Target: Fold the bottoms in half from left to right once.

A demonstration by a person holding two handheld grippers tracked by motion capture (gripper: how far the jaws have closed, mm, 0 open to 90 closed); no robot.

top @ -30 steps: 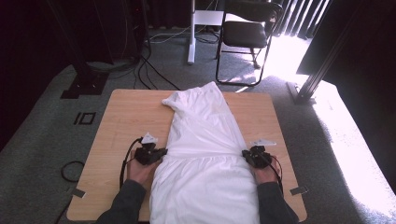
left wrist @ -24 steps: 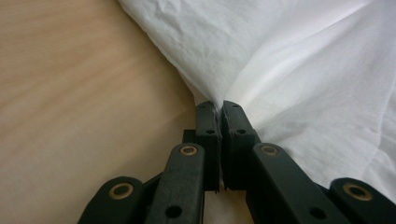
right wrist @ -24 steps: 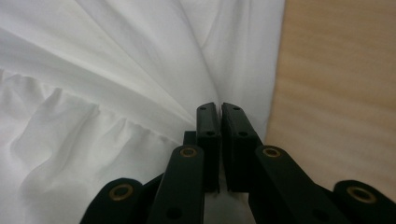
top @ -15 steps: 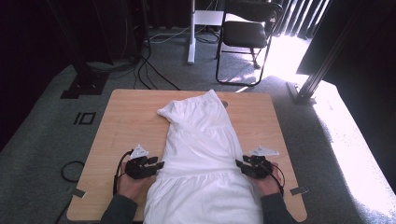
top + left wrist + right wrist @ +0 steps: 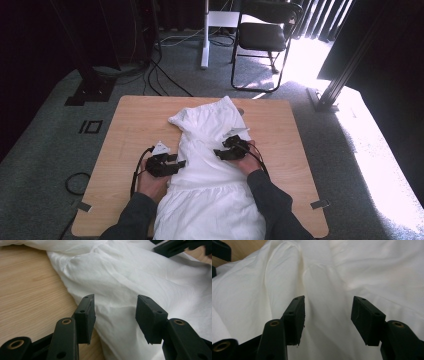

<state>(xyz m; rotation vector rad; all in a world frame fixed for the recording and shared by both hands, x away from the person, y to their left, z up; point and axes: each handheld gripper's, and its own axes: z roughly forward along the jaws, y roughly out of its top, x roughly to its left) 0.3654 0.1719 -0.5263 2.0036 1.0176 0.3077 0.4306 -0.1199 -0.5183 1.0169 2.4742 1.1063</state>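
A white garment [image 5: 210,165] lies lengthwise down the middle of the wooden bench [image 5: 125,130], its narrow upper end toward twelve o'clock and its wide gathered lower part spilling over the bench edge at six o'clock, between the person's forearms. The cloth is rumpled and folded over on itself near the top.

The left hand-held gripper [image 5: 181,163] sits at the garment's nine o'clock edge, low over the bench and pointing toward three o'clock. In the left gripper view [image 5: 113,312] its jaws stand apart, having just been opening, with white cloth lying beyond and below the gap and bare wood at the left; the pads [image 5: 86,315] do not press on the fabric.

The right hand-held gripper [image 5: 219,153] hangs over the middle of the garment, pointing toward nine o'clock, just across from the left one. In the right gripper view [image 5: 327,315] its jaws also stand apart after just opening, with a soft ridge of white fabric running up between them; nothing is pinched.

A black chair [image 5: 265,35] stands on the carpet past the bench at one o'clock.
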